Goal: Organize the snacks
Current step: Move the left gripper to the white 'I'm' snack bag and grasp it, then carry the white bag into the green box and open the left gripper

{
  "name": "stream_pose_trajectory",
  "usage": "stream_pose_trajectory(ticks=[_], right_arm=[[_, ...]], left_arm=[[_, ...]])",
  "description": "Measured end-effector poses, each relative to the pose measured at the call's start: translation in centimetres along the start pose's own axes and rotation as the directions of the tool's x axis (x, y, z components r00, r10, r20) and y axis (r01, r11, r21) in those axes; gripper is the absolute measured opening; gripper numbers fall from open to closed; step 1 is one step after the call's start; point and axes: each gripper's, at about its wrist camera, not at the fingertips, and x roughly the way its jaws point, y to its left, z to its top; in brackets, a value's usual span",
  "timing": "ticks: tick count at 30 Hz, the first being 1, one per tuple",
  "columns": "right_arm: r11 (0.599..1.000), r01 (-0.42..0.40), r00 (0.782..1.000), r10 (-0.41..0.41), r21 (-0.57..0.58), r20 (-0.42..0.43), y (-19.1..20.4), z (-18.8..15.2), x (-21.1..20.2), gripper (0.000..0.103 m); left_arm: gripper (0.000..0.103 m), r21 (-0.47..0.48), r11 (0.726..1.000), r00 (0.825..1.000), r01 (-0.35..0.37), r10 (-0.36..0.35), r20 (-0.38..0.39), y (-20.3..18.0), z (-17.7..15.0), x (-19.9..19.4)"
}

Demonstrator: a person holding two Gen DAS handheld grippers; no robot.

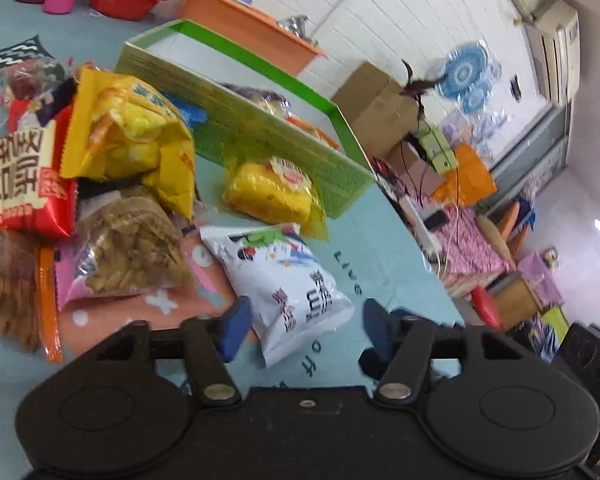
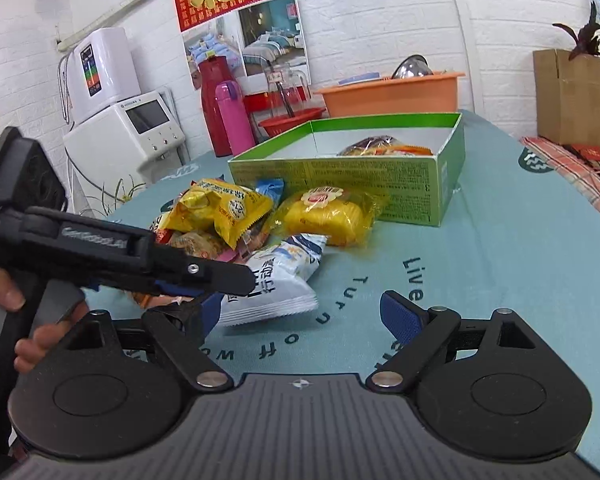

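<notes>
Reaching: left claw [image 1: 304,326] spread wide, nothing gripped, fingers either side of the near end of the white bag [image 1: 280,284]; whether a pad touches it, I cannot tell.
Why so held: the gap looks set to take the bag's width, so I judge this a pick about to close.
Right claw: [image 2: 300,312] also spread and empty, low over the cloth [image 2: 500,264], beside the same bag; it seems to wait rather than work.
White bag: flat on the cloth, nearest of the loose snacks, apart from the box [image 1: 236,128].
Yellow cake: [image 1: 274,192] in clear wrap, between the white bag and the box wall, just beside the wall.
Pile: yellow bag [image 1: 128,128], red bag [image 1: 20,184] and clear bag [image 1: 128,248] heaped together to the left, overlapping.
Box: green, open-topped, on the cloth beyond the snacks; a few wrapped snacks [image 2: 384,146] already lie at its far end, the rest of the floor bare.
Likely aim: loose packs go into the box, most not yet moved.
Behind: orange tub [image 2: 392,94] and red basin [image 2: 292,120]; contents unclear.
</notes>
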Motion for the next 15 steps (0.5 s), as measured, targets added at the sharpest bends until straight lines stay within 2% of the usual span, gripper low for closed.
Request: stream_pose_trajectory(ticks=[4, 5, 7, 12, 13, 15], right_arm=[[0.999, -0.011, 1.0, 0.011, -0.035, -0.003, 0.5, 0.2, 0.8, 0.103], [0.999, -0.014, 1.0, 0.014, -0.047, 0.0, 0.6, 0.5, 1.1, 0.103], [0.998, -0.014, 1.0, 0.014, -0.055, -0.01, 0.6, 1.1, 2.0, 0.103], [0.996, -0.054, 0.997, 0.049, -0.078, -0.056, 0.8, 1.6, 3.5, 0.103], [0.995, -0.054, 0.997, 0.049, -0.083, -0.067, 0.8, 1.5, 3.8, 0.101], [0.994, -0.069, 0.995, 0.063, -0.082, -0.083, 0.8, 1.3, 4.2, 0.085]], left_arm=[[0.098, 0.011, 1.0, 0.999, -0.026, 0.026, 0.046, -0.3, 1.1, 0.0], [0.097, 0.014, 1.0, 0.999, -0.027, 0.027, 0.044, -0.5, 1.2, 0.4], [0.087, 0.006, 0.999, 0.999, -0.038, 0.038, 0.026, -0.4, 1.2, 1.2], [0.085, -0.02, 0.999, 0.999, -0.047, 0.048, 0.003, 0.3, 0.8, 2.3], [0.084, -0.026, 0.999, 0.999, -0.045, 0.045, -0.002, 0.4, 0.8, 2.5], [0.076, -0.031, 0.999, 0.999, -0.041, 0.04, -0.012, 0.6, 0.7, 2.9]])
